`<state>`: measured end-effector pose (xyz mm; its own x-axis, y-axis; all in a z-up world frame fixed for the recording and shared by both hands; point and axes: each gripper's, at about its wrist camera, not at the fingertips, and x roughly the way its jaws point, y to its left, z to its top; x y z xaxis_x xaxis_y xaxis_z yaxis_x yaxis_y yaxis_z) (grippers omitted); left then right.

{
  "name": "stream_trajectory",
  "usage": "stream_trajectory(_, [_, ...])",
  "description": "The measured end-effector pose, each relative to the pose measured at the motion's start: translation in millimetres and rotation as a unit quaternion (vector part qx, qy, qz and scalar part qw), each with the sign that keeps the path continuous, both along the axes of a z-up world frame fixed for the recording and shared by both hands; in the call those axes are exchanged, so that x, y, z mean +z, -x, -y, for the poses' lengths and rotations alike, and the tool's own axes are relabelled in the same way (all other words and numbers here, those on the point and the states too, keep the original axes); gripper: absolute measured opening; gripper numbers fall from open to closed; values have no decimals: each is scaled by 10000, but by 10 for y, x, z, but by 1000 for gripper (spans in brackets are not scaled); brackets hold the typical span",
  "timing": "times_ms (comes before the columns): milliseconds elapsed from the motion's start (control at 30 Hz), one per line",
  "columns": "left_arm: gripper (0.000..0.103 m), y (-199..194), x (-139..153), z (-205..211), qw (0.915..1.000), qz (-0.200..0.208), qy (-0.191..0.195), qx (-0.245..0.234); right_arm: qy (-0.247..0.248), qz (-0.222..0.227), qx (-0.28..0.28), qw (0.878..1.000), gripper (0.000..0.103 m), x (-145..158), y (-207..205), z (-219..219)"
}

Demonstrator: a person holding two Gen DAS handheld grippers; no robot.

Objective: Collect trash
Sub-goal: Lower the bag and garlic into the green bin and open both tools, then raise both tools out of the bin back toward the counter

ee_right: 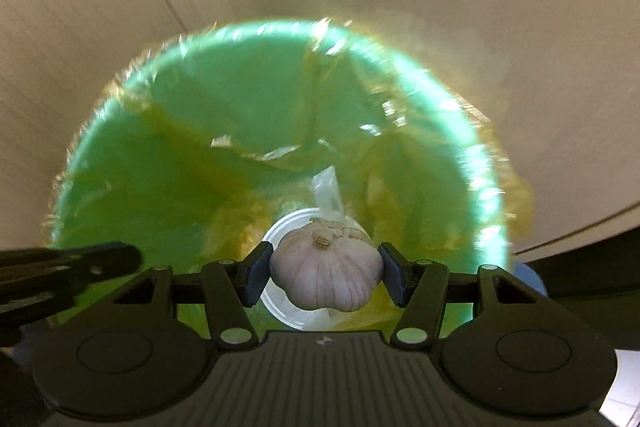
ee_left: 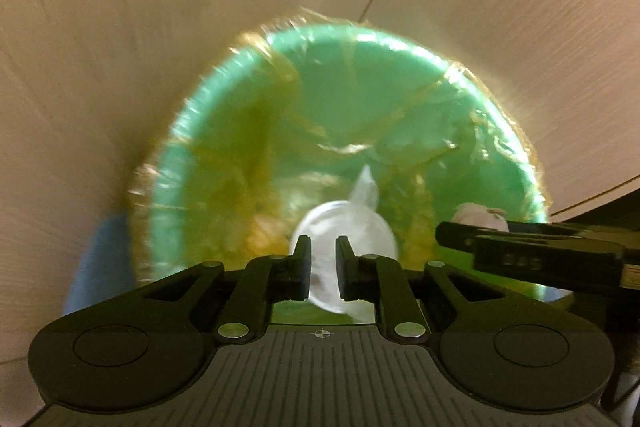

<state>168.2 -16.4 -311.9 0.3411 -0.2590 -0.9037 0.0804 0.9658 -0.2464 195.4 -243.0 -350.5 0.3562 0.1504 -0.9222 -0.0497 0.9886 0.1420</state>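
1. The green bin (ee_left: 400,99), lined with a yellowish clear bag (ee_left: 280,131), stands on pale floor boards (ee_left: 120,27) and is the landmark here; both tools hang over its mouth, pointing steeply down into it.
2. Already inside the bin, near its bottom, lies a white round lid or cup (ee_right: 280,227) with a wisp of clear plastic (ee_right: 328,187) beside it. So some trash appears to be collected.
3. The right tool (ee_right: 326,277) pinches a garlic bulb (ee_right: 326,275) between its blue pads, one pad on each flank, stem end facing the camera. The bulb sits above the bin's opening, straight over the white lid, not yet let go.
4. The left tool (ee_left: 323,267) has its pads close together with a narrow gap. Through that gap the white lid shows, blurred; I judge it lies below in the bin and is not held, though the blur makes this uncertain.
5. In the left wrist view the right tool reaches in from the right over the bin's rim, the garlic just showing behind it.
6. What is left: release the garlic into the bin. Whether more trash waits elsewhere cannot be told, as both views show only the bin and floor.
7. A blue object (ee_left: 100,259) lies just beside the bin's left side; too blurred to name.
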Motion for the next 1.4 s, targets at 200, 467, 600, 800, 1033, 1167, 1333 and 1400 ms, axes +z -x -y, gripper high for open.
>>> stream_trajectory(200, [15, 34, 152, 56, 9995, 211, -198, -153, 205, -121, 226, 9995, 58, -106, -34, -125])
stream_trajectory(467, [15, 105, 264, 138, 9988, 344, -182, -287, 174, 100, 126, 9997, 59, 76, -21, -77])
stream_trajectory(600, [15, 133, 359, 88, 9986, 465, -174, -173, 90, 240, -121, 9996, 59, 226, 30, 66])
stream_trajectory(800, [15, 201, 647, 51, 9974, 717, -79, 10, 176, 602, -250, 9977, 59, 533, 193, 180])
stream_trajectory(1033, [15, 324, 1475, 97, 9857, 1662, 238, -156, 400, 1759, 143, 9835, 59, 1438, 449, 115])
stream_trajectory(1167, [15, 405, 1984, 84, 9761, 2108, 499, -165, 459, 2587, 220, 9646, 71, 2085, 538, 67])
stream_trajectory(1333, [15, 508, 2636, -30, 9598, 2704, 752, -3, -28, 2916, 321, 9560, 71, 2644, 492, -10])
stream_trajectory(1400, [15, 583, 2916, -80, 9544, 2843, 899, 115, -194, 2949, 308, 9548, 71, 2821, 448, -46])
